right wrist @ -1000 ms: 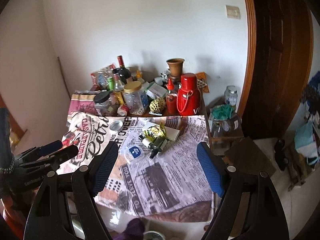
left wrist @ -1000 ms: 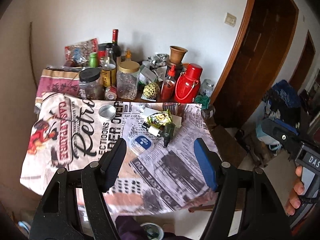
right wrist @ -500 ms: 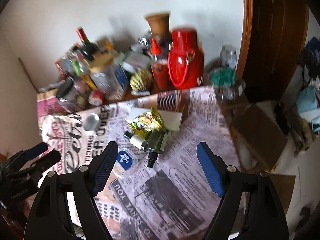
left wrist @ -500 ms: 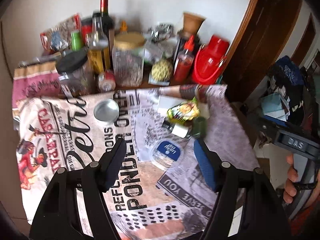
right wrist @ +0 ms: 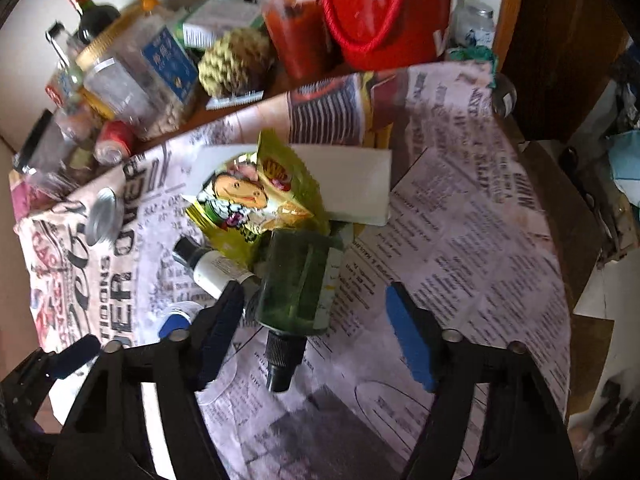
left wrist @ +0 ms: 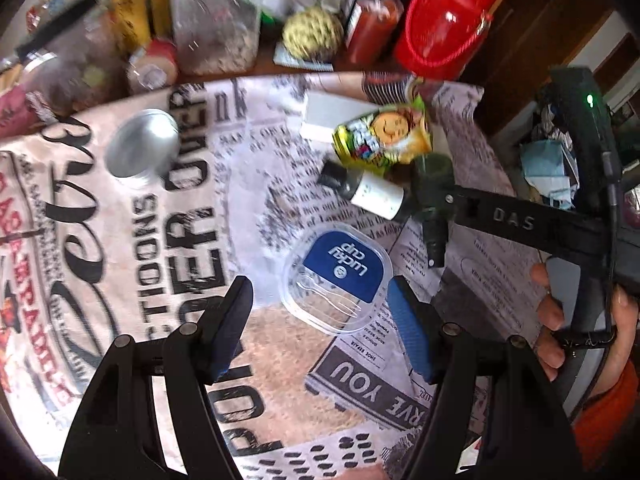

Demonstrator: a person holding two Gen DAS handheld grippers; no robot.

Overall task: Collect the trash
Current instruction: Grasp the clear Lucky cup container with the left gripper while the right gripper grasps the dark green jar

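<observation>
A clear plastic lid with a blue label [left wrist: 338, 276] lies on the newspaper-print tablecloth [left wrist: 192, 184]; my open left gripper [left wrist: 320, 320] hovers just in front of it, its jaws either side of the near edge. A dark green bottle [right wrist: 298, 280] lies with its black cap toward me, between the jaws of my open right gripper [right wrist: 316, 320]. A small white bottle with a black cap [right wrist: 212, 266] and a yellow snack wrapper [right wrist: 252, 200] lie just behind, on a white card [right wrist: 356, 184]. The green bottle [left wrist: 434, 196] and wrapper [left wrist: 384, 136] also show in the left wrist view.
A silver tin lid [left wrist: 142, 148] lies at the left. Jars, bottles, a red sauce bottle [right wrist: 296, 28] and a red flask [right wrist: 380, 8] crowd the table's back. The table's right edge drops toward a wooden door [right wrist: 560, 40] and floor clutter.
Both grippers have moved forward and down toward the table. The left has closed in on the clear lid, the right on the green bottle. Both stay open.
</observation>
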